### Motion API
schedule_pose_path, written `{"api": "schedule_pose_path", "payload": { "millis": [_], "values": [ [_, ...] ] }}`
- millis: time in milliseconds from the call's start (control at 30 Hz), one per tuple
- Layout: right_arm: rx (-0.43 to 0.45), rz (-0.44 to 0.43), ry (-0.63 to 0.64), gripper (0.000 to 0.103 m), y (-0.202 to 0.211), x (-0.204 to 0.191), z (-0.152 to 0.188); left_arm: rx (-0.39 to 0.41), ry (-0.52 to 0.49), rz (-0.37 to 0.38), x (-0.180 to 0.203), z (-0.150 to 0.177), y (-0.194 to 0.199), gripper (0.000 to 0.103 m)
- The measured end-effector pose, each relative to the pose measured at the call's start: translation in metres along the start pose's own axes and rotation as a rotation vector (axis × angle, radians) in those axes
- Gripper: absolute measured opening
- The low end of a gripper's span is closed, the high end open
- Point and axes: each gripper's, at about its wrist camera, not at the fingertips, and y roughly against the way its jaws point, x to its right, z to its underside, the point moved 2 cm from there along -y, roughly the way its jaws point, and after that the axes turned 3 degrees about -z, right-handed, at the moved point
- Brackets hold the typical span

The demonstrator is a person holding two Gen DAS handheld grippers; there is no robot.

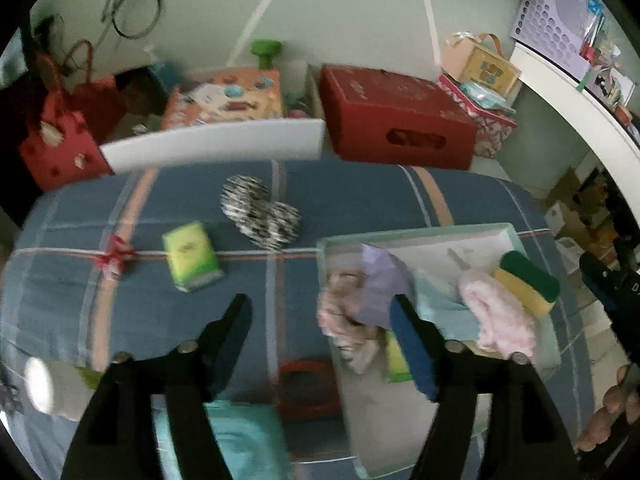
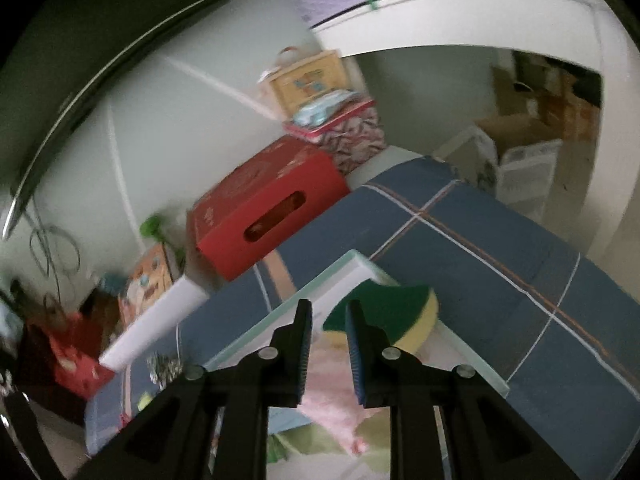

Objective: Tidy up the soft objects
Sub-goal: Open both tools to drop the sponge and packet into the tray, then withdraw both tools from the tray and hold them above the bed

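My left gripper [image 1: 320, 310] is open and empty above the blue plaid cloth [image 1: 280, 292], its right finger at the left rim of the pale green tray [image 1: 420, 234]. In the tray lie a lilac cloth [image 1: 380, 284], a pink fluffy cloth [image 1: 496, 312] and a green-yellow sponge [image 1: 528, 280]. On the cloth lie a green packet [image 1: 192, 256], a black-white patterned item [image 1: 260, 212] and a red bow [image 1: 114, 256]. My right gripper [image 2: 328, 312] is narrowly open and empty above the tray [image 2: 348, 258], near the sponge [image 2: 396, 316] and pink cloth [image 2: 328, 392].
A red box [image 1: 396, 116] and a white foam board [image 1: 216, 144] stand behind the table, with red bags [image 1: 64, 136] at the left. A teal item [image 1: 240, 436] and a red ring [image 1: 304, 388] lie near me. The other gripper [image 1: 612, 284] shows at the right edge.
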Motion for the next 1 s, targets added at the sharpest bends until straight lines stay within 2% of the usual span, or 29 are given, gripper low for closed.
{"api": "schedule_pose_path", "payload": {
  "millis": [133, 200, 300, 433, 567, 633, 800, 900, 967, 1000],
  "values": [
    [-0.047, -0.036, 0.090, 0.024, -0.007, -0.026, 0.009, 0.040, -0.008, -0.110, -0.024, -0.002, 0.015, 0.080],
    [-0.125, -0.067, 0.144, 0.024, -0.020, -0.042, 0.019, 0.046, -0.011, -0.156, -0.036, -0.002, 0.018, 0.080],
    [-0.190, -0.040, 0.236, 0.026, -0.032, -0.063, 0.032, 0.047, 0.009, -0.194, -0.055, -0.001, 0.021, 0.080],
    [-0.218, -0.067, 0.302, 0.047, -0.035, -0.087, 0.046, 0.049, 0.065, -0.230, -0.082, 0.001, 0.026, 0.081],
    [-0.236, -0.095, 0.364, 0.054, -0.033, -0.111, 0.061, 0.041, 0.101, -0.252, -0.099, 0.006, 0.026, 0.090],
    [-0.244, -0.100, 0.388, 0.057, -0.032, -0.123, 0.068, 0.038, 0.113, -0.271, -0.107, 0.008, 0.027, 0.091],
    [-0.259, -0.114, 0.414, 0.074, -0.030, -0.142, 0.079, 0.033, 0.150, -0.290, -0.124, 0.012, 0.029, 0.094],
    [-0.264, -0.112, 0.440, 0.088, -0.029, -0.152, 0.085, 0.028, 0.160, -0.300, -0.131, 0.015, 0.030, 0.094],
    [-0.266, -0.117, 0.459, 0.103, -0.029, -0.158, 0.088, 0.032, 0.170, -0.304, -0.136, 0.016, 0.031, 0.095],
    [-0.265, -0.118, 0.467, 0.103, -0.030, -0.162, 0.090, 0.036, 0.179, -0.303, -0.139, 0.016, 0.032, 0.095]
  ]
}}
